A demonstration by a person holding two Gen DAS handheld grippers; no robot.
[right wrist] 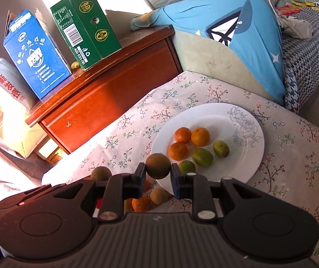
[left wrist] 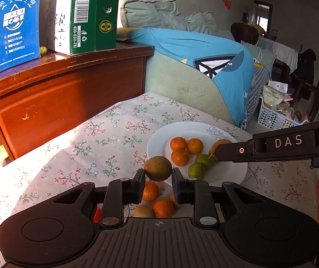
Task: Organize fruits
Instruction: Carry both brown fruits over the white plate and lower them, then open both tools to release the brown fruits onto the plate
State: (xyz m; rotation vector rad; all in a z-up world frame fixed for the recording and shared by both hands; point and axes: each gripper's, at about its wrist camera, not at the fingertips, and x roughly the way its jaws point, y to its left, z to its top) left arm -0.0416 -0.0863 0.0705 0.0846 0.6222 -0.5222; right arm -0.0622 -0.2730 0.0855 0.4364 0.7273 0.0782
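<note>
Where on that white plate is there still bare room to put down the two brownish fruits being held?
The white plate is bare along its far right side, over the printed rose, and along the near right rim. The left centre is crowded: three oranges and three green fruits cluster there. Off the plate, loose fruit crowds the floral cloth at the near left rim.

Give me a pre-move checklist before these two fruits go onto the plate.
1. Left gripper shut on a brown-green fruit: ok.
2. Right gripper shut on its own brown-green fruit: ok.
3. Bare space on the white plate for two more: ok.
4. Both held fruits lifted off the flowered cloth: ok.
5. Loose fruits left on the cloth below: not ok, more to collect.
6. How firm each grip is: cannot tell.
</note>
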